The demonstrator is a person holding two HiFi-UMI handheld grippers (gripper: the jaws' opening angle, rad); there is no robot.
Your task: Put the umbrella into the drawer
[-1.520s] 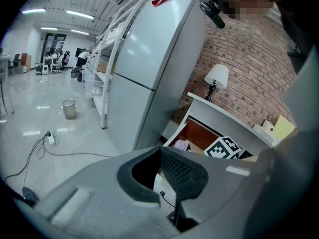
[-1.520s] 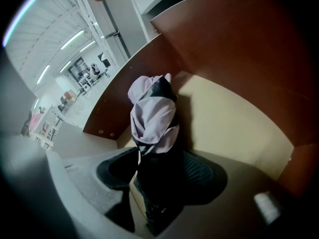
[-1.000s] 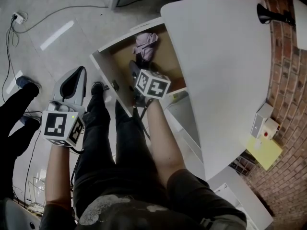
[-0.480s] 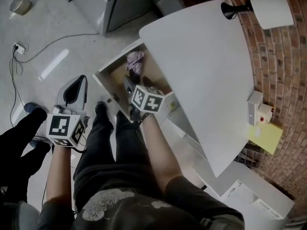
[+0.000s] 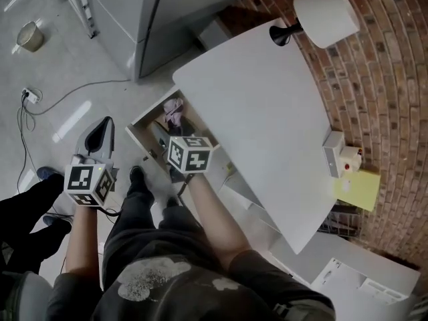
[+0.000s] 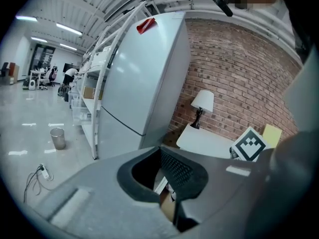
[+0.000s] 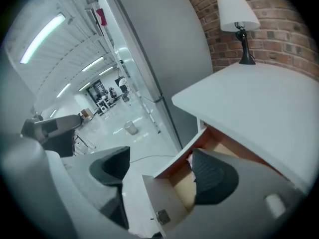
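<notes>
Your right gripper [image 7: 158, 164] hangs open-jawed and empty, the pink folded umbrella [image 5: 174, 110] lying in the white wooden drawer [image 5: 150, 108], centre frame; left gripper [image 5: 104, 126], jaws together, seems unneeded.

Count, this moment:
Grippers: 2, the left gripper [image 5: 101, 131] and the right gripper [image 7: 159, 176].
Drawer [image 7: 167, 205]: 1, seen between the right jaws.
Umbrella [image 5: 174, 108]: 1 (pink bundle, just beyond the right jaws).
Table [image 5: 261, 112]: 1.
Lamp [image 5: 321, 19]: 1.
Refrigerator [image 5: 134, 12]: 1.
Bucket [image 5: 30, 37]: 1.

Head view has swung up — drawer [image 5: 138, 136] and right gripper [image 5: 163, 134] sit lower, lamp [image 5: 326, 19] has come fully in.
</notes>
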